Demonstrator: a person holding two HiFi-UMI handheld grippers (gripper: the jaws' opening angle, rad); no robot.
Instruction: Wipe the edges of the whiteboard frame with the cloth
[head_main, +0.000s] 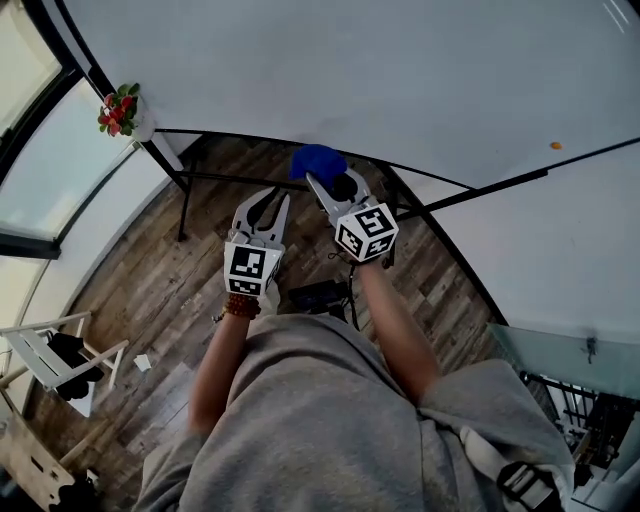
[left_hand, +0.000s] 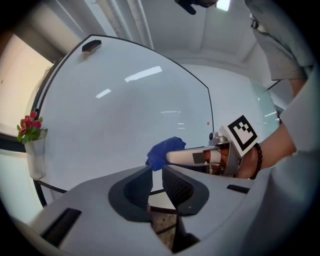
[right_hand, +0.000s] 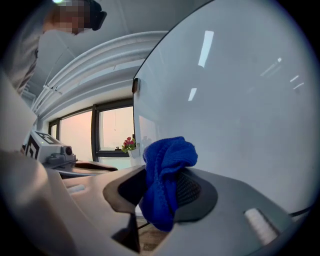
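The right gripper (head_main: 325, 182) has its jaws clamped on the blue cloth (head_main: 318, 160), at the bottom edge of the whiteboard frame (head_main: 240, 135). The left gripper (head_main: 263, 205) is slightly apart and empty. Wiping seems underway; next, slide the cloth along that edge.

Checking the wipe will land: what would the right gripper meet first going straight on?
Probably the whiteboard, near its lower frame edge, touched first by the blue cloth the right gripper holds; depth unclear.
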